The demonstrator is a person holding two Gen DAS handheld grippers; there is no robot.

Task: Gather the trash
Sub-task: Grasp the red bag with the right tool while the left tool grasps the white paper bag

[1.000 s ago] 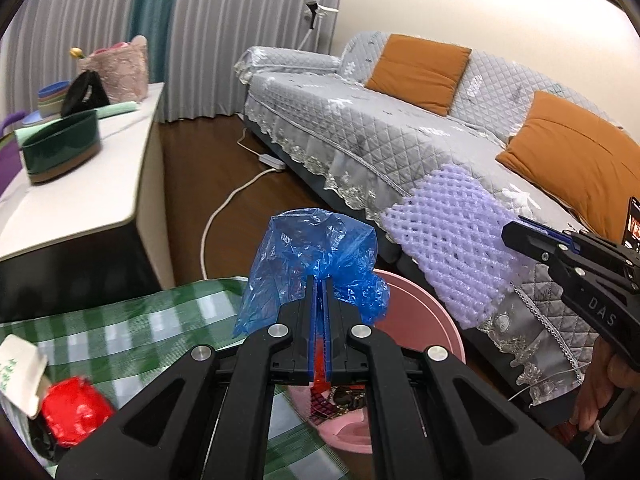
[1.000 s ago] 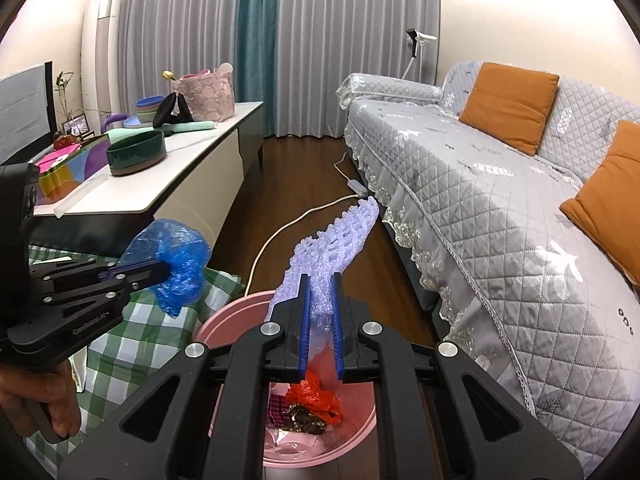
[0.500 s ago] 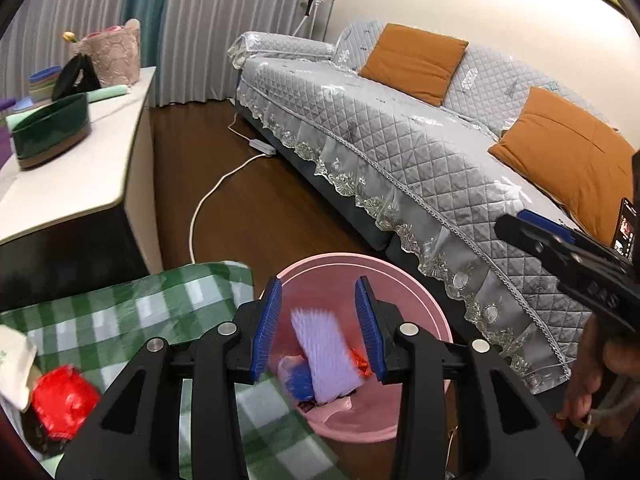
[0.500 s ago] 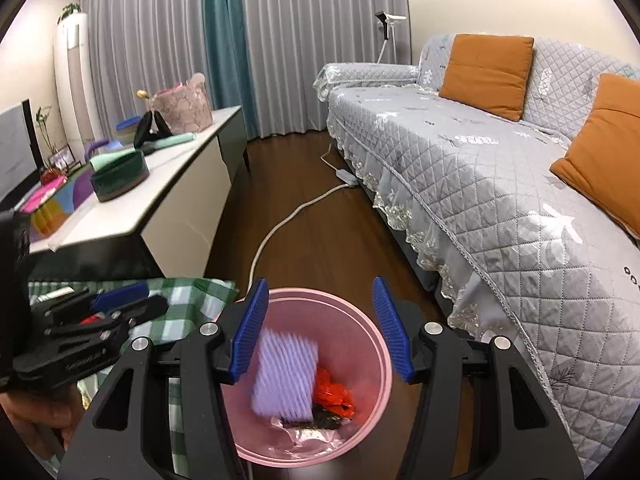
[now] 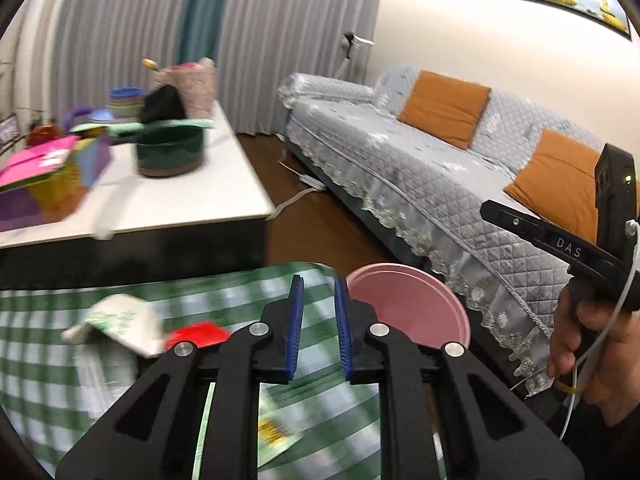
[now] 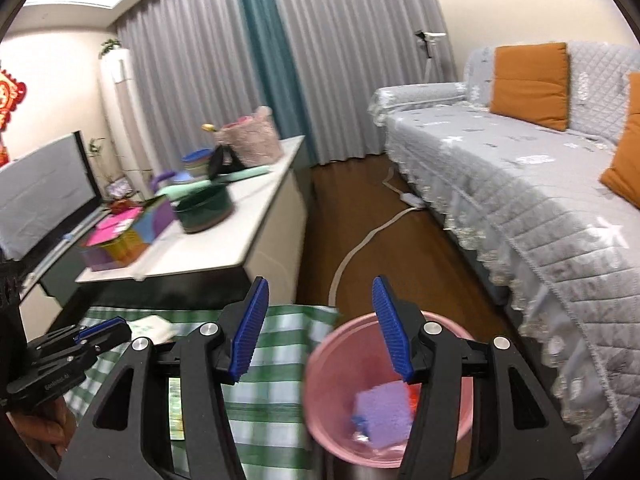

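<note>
Both bags are now dropped into the pink bin (image 6: 320, 400); purple foam (image 6: 384, 412) is seen inside. Nothing is held by the closing left hand-held gripper (image 5: 318, 320) over the checked surface (image 5: 40, 320). The right hand-held gripper (image 6: 320, 328) is released above the bin.

Motion blur smeared the checked tablecloth (image 5: 72, 360) and the white wrapper (image 5: 120, 322) and red scrap (image 5: 198, 334) lying on it. The pink bin's (image 6: 324, 380) lower part was cut off by the frame edge. A gripper arm hid part of the purple foam (image 6: 384, 414) inside.
</note>
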